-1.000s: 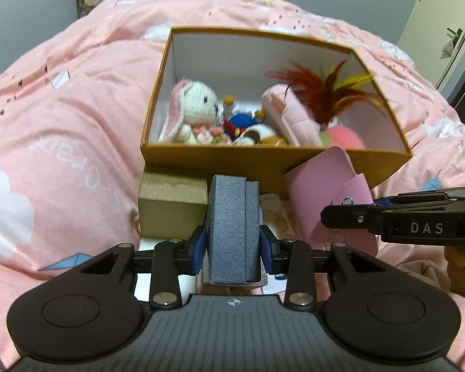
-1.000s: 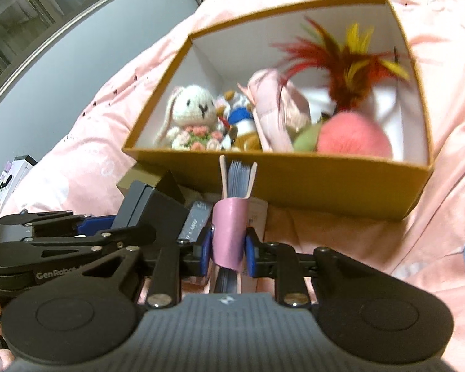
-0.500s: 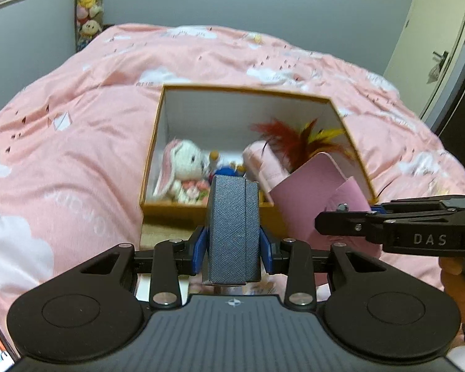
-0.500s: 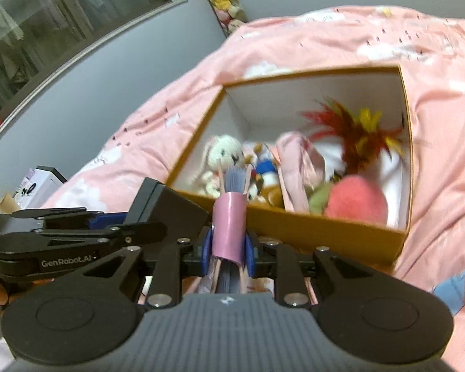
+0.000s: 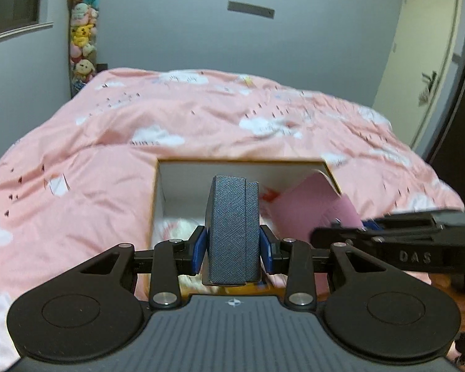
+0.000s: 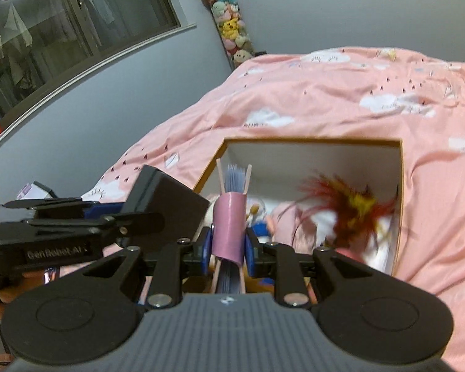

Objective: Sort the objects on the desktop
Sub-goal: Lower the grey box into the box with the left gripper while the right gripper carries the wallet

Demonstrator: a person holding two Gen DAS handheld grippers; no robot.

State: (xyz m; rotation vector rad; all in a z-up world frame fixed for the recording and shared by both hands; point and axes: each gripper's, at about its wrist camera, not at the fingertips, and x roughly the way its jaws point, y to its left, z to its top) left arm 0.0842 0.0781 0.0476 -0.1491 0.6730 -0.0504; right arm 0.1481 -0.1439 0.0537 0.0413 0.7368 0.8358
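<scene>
Two grippers angle down over the box (image 5: pixel 158 192): left gripper (image 5: pixel 233 246) clamps a grey case (image 5: pixel 232 232), right gripper (image 6: pixel 229 248) a pink wallet (image 6: pixel 229 232).

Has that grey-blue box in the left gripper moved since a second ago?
Yes. The grey-blue box has gone up: it sat below the cardboard box's front wall before, and now it stands against the box's open inside.

"DAS" on right gripper (image 5: pixel 350 235); "GenRobot.AI" on left gripper (image 6: pixel 121 220)
</scene>
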